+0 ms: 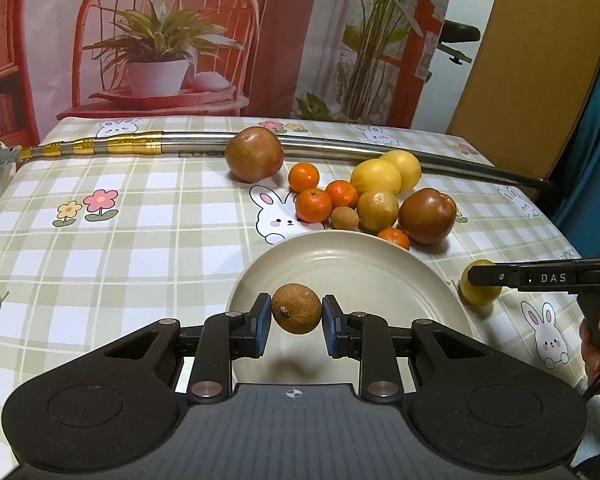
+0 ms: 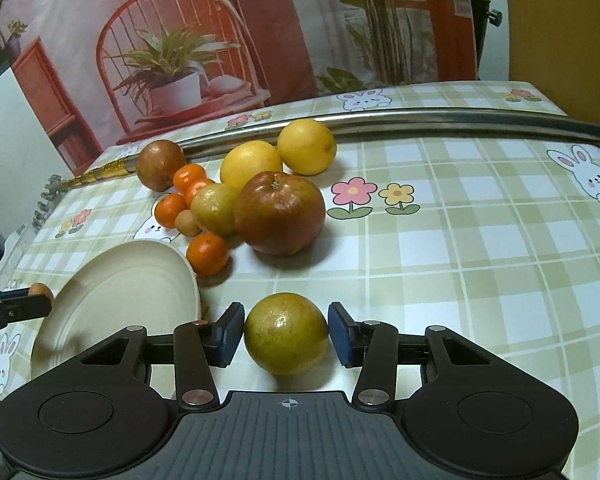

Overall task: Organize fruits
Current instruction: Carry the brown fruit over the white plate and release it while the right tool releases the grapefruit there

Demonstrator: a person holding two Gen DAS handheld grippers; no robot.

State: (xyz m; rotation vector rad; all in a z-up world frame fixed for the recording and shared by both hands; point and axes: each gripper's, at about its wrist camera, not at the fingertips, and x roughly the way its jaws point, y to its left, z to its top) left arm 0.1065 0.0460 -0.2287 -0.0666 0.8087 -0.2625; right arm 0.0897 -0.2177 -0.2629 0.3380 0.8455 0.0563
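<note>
The left gripper [image 1: 296, 320] clamps a small brown fruit [image 1: 296, 309] above the cream plate [image 1: 360, 264]. Beside the plate, the right gripper [image 2: 286, 332] brackets a yellow-green citrus [image 2: 286, 334] resting on the tablecloth [image 2: 480, 248]; whether its pads touch is unclear. Beyond, the remaining fruits [image 2: 260, 196] cluster.

The yellow-green round fruit [image 1: 480, 290] is half hidden by the black right gripper [image 1: 474, 275]; the cream round plate [image 1: 360, 264] is partly covered.

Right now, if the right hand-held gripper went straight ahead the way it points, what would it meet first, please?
The yellow-green fruit already between its fingers moves with it; beyond that, probably the big red apple, though depth is unclear.
</note>
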